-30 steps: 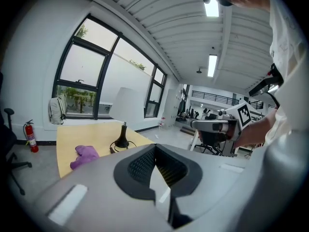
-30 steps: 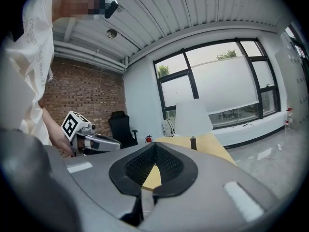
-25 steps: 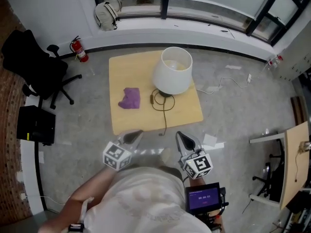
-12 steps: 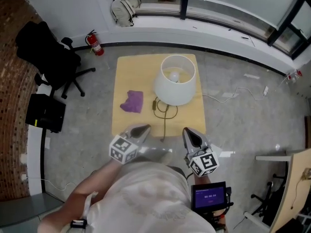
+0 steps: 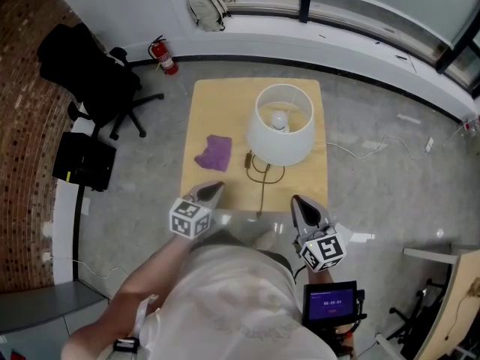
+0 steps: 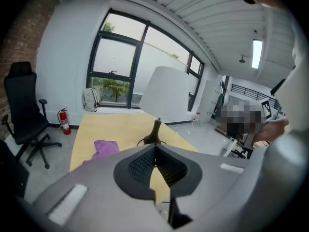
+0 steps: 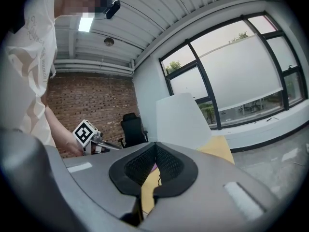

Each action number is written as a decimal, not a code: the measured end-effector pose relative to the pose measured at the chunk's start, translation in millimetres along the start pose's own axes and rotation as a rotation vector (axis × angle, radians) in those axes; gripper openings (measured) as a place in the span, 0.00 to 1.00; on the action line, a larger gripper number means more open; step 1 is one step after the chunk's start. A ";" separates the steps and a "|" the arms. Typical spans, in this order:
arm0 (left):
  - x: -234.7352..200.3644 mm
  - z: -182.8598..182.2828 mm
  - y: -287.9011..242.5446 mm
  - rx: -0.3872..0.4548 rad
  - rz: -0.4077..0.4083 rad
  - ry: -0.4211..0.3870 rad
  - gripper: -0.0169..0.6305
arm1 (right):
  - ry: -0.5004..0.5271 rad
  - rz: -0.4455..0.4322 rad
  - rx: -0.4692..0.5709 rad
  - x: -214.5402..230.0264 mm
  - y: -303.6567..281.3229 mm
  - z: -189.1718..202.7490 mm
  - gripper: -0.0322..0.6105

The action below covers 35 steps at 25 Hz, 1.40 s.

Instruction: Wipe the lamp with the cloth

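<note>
Our left gripper (image 5: pixel 208 193) and right gripper (image 5: pixel 302 207) hover short of the table's (image 5: pixel 217 107) near edge, fingers (image 6: pixel 142 166) pressed together on nothing; the purple cloth (image 5: pixel 215 152) lies on the table's left half, straight ahead of the left gripper, the nearer one; the lamp (image 5: pixel 280 130) stands to its right.

Colours, quick rundown: the cloth (image 5: pixel 215 153) is seen in plain purple, the lampshade (image 5: pixel 280 135) in white, the lamp base (image 6: pixel 154 134) in dark brown. The table (image 5: pixel 217 111) is finished in pale yellow wood. Grey shells with black ribbed pads are shown on the left gripper (image 5: pixel 213 189) and right gripper (image 5: pixel 300 201), black-and-white squares on the marker cubes (image 5: pixel 189 220). Also spotted: a red fire extinguisher (image 5: pixel 166 56), a black office chair (image 5: pixel 97 77) and a reddish-brown brick wall (image 5: pixel 30 163).
</note>
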State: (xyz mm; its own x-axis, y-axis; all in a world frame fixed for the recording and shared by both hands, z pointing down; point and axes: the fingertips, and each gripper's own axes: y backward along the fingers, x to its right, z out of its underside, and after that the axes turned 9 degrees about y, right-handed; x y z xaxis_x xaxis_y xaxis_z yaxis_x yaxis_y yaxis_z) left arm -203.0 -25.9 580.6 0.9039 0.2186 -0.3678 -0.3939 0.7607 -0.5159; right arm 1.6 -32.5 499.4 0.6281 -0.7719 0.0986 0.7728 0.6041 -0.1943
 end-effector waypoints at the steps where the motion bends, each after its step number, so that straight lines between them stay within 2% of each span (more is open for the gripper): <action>1: -11.0 -0.4 -2.7 -0.005 -0.020 0.007 0.03 | -0.005 0.001 -0.004 0.3 -2.9 1.0 0.07; 5: -56.1 4.6 -18.5 -0.039 -0.098 0.006 0.03 | -0.005 0.010 -0.018 -2.4 -11.8 4.5 0.07; 11: -113.0 8.2 -60.1 -0.121 -0.157 -0.049 0.03 | -0.004 0.068 -0.055 0.3 -22.9 -0.4 0.07; 15: -147.4 20.3 -85.4 -0.207 -0.157 -0.071 0.04 | 0.002 0.124 -0.077 -3.6 -26.1 -2.3 0.07; 18: -166.9 33.5 -101.9 -0.284 -0.145 -0.082 0.09 | 0.010 0.163 -0.109 -7.2 -25.2 -3.0 0.07; 27: -179.5 47.4 -133.9 -0.393 -0.095 -0.182 0.30 | -0.020 0.290 -0.166 -16.5 -16.7 5.7 0.07; 30: -183.3 53.0 -140.4 -0.418 -0.089 -0.195 0.29 | -0.028 0.317 -0.173 -20.6 -17.9 6.5 0.07; 35: -182.3 58.4 -145.0 -0.431 -0.062 -0.186 0.18 | -0.041 0.353 -0.181 -24.3 -17.6 9.8 0.07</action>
State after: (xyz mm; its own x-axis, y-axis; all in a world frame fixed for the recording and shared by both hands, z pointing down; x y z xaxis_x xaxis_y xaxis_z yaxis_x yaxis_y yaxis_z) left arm -300.9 -140.4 767.6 0.9269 0.3165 -0.2017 -0.3362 0.4613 -0.8211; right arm -26.4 -22.5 510.0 0.8580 -0.5126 0.0330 0.4830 0.7832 -0.3915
